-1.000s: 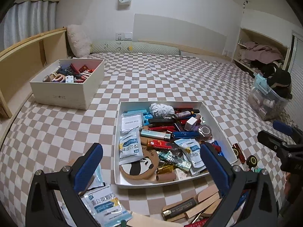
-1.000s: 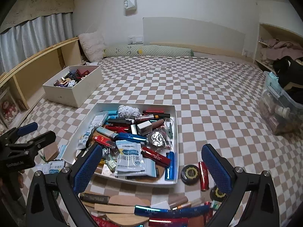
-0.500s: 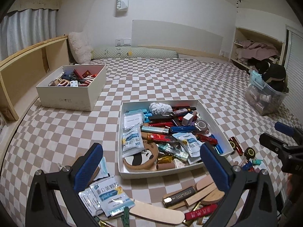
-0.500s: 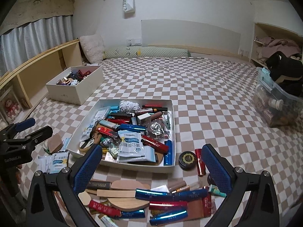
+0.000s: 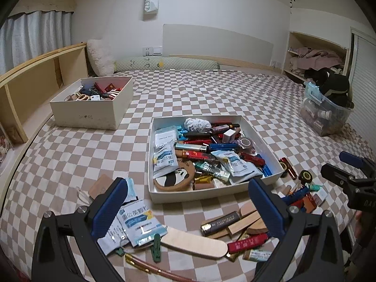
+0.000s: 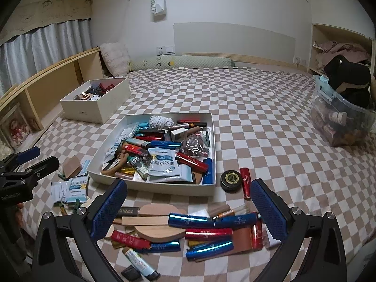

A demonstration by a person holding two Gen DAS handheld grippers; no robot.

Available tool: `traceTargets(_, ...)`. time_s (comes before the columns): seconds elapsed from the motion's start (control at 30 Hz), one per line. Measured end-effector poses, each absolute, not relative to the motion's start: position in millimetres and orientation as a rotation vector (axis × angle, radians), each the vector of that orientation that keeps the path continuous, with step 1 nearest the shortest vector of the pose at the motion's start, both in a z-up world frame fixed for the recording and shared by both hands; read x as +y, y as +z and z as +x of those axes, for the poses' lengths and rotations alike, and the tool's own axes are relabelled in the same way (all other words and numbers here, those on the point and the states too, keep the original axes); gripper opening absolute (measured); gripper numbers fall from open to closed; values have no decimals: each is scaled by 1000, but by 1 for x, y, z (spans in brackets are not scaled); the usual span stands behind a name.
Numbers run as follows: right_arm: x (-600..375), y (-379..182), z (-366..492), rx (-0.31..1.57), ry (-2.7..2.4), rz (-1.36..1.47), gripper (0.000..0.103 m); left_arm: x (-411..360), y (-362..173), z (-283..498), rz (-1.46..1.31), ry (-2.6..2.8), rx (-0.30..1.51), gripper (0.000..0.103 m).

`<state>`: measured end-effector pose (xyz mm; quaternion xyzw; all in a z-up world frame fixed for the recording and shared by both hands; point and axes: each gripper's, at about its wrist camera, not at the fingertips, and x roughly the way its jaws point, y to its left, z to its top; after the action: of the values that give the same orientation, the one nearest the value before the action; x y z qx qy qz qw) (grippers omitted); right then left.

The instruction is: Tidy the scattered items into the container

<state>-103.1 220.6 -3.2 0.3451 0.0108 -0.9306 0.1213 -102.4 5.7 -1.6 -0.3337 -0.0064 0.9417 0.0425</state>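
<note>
While my left gripper (image 5: pixel 188 202) and right gripper (image 6: pixel 188 202) both hang spread and empty, the loose tubes (image 6: pixel 206 231) lie crosswise just under the right one, nearer than the white tray (image 6: pixel 174 189) beyond. Everything rests on a checkered bed (image 6: pixel 270 122) in a small bedroom.

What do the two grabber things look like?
Both match. The left gripper and right gripper each have black angular plastic arms with silver bolts and two flat blue fingers with a bumpy grip texture. White lettering marks one body; it's too small to read.
</note>
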Motion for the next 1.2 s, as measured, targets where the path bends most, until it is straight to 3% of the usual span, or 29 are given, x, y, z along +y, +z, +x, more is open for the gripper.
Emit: traceTargets(1.2,240,-31,-42,28,-2701,1042,103,14,-33,-42,-1100,2881,38,103)
